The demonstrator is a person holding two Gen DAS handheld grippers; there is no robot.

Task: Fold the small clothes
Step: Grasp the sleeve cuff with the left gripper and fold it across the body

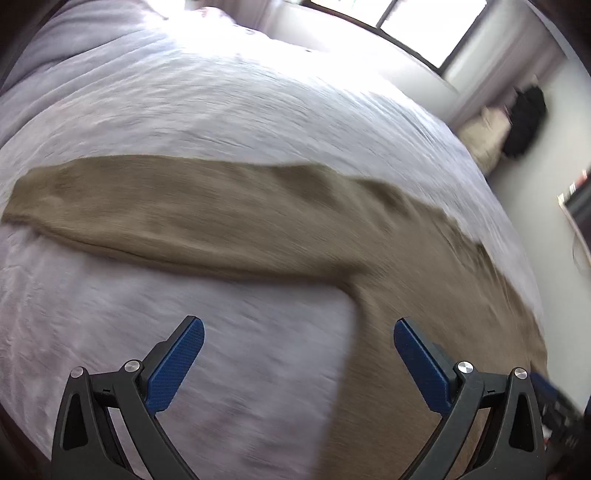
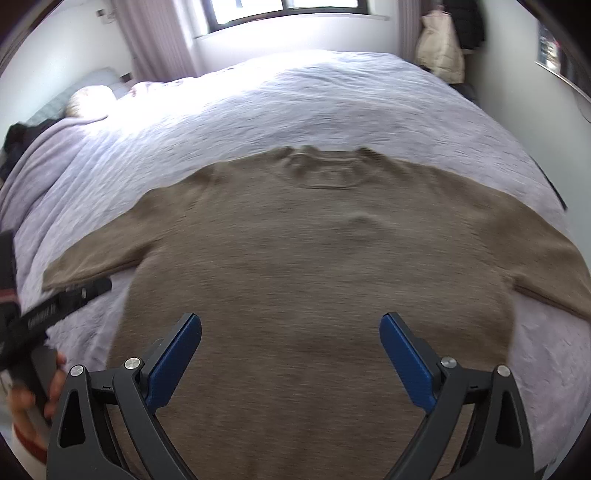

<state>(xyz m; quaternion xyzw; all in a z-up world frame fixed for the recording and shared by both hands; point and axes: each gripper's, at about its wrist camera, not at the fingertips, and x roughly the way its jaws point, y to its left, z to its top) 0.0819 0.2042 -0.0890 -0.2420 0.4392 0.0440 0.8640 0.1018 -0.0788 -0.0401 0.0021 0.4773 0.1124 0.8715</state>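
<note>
**Sweater flat, both grippers empty**

The sweater lies spread on the bed, collar toward the far edge, sleeves out sideways. The right gripper hovers over the hem, jaws spread, holding nothing. The left gripper, jaws also spread, is nearer the left sleeve, whose long axis runs crosswise ahead of it.

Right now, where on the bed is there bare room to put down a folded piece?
Bare bedspread lies beyond the sweater collar, toward the window. A second patch lies under the spread sleeve, before the left gripper. The middle is taken by the sweater.
</note>
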